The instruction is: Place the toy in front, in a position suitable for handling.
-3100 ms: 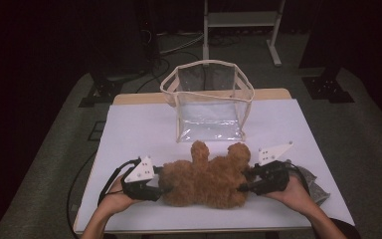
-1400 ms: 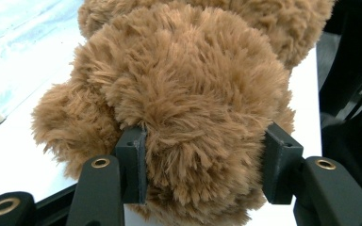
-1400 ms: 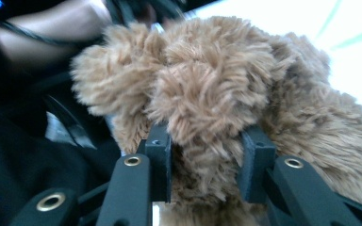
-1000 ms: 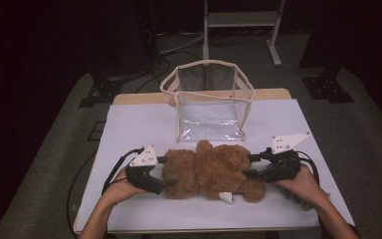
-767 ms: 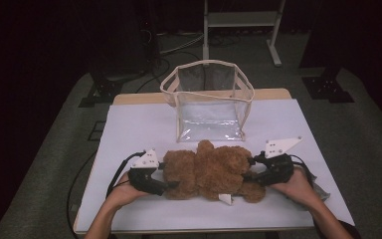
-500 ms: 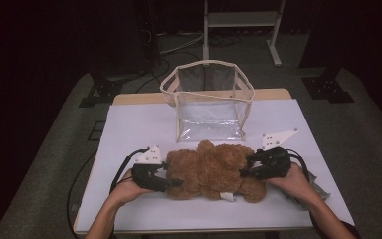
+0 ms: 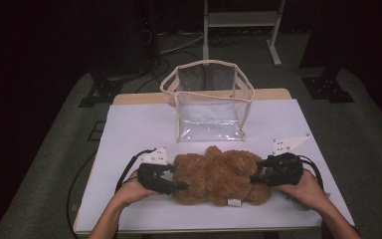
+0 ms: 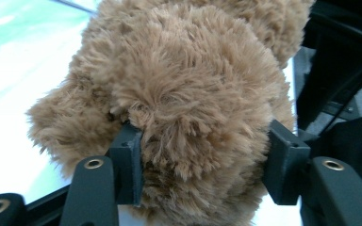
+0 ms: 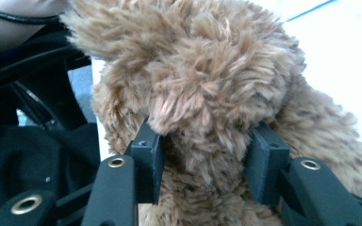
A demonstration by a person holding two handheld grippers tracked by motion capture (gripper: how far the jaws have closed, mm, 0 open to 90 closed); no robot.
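A brown plush teddy bear [image 7: 214, 172] lies sideways on the white table [image 7: 129, 129], near its front edge. My left gripper [image 7: 179, 181] holds the bear's left end. In the left gripper view the fur [image 8: 184, 80] bulges between both pads [image 8: 127, 165], and the jaws have just closed onto it. My right gripper [image 7: 256, 175] clamps the bear's right end. Its pads [image 9: 148, 165] press into the fur [image 9: 207, 61] after closing and then easing slightly open.
A clear plastic bag [image 7: 209, 107] with cream trim stands upright and open-topped just behind the bear. A small white label [image 7: 234, 202] sticks out under the bear. The table's front edge is close to both hands. Cables trail from each gripper.
Both grippers have moved inward against the bear's two ends and their jaws have closed on the fur. The bear itself has hardly shifted over the last second.
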